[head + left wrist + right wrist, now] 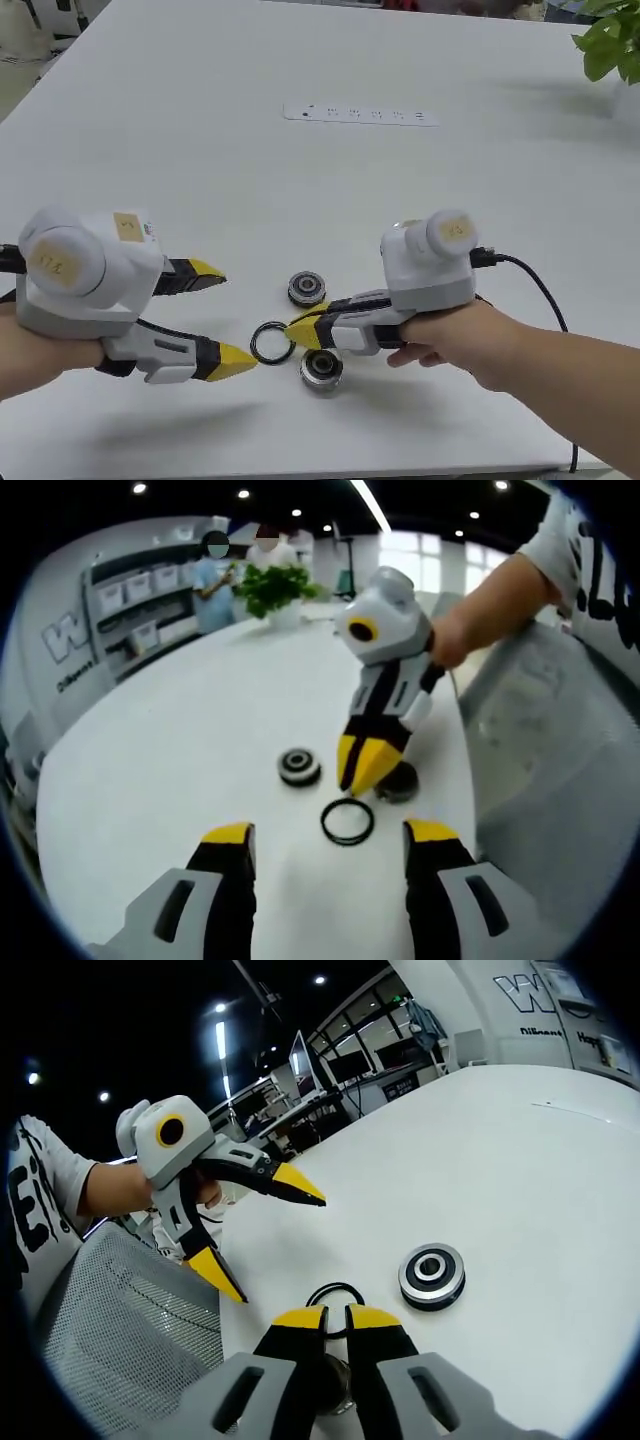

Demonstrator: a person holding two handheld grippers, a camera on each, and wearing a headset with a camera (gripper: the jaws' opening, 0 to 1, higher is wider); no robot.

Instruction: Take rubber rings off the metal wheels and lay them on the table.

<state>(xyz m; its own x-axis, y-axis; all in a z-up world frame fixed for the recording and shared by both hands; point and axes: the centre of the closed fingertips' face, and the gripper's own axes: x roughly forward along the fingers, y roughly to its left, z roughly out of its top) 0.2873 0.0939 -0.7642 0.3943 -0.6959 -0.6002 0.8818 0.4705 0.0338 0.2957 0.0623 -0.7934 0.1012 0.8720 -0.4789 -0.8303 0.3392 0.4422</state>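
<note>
A loose black rubber ring [270, 342] lies flat on the white table [300, 190], also in the left gripper view [347, 821] and the right gripper view [335, 1290]. One metal wheel [306, 288] with a dark band around it stands just beyond the ring [299, 766] [432, 1274]. A second wheel [321, 368] sits under my right gripper [300, 330], whose yellow tips are shut at the ring's right edge. My left gripper [220, 315] is open, its jaws spread either side of the ring's near left.
A white power strip [358, 114] lies farther back on the table. A green plant [610, 40] stands at the far right corner. A black cable [540, 290] trails from the right gripper. The table's near edge runs just below the hands.
</note>
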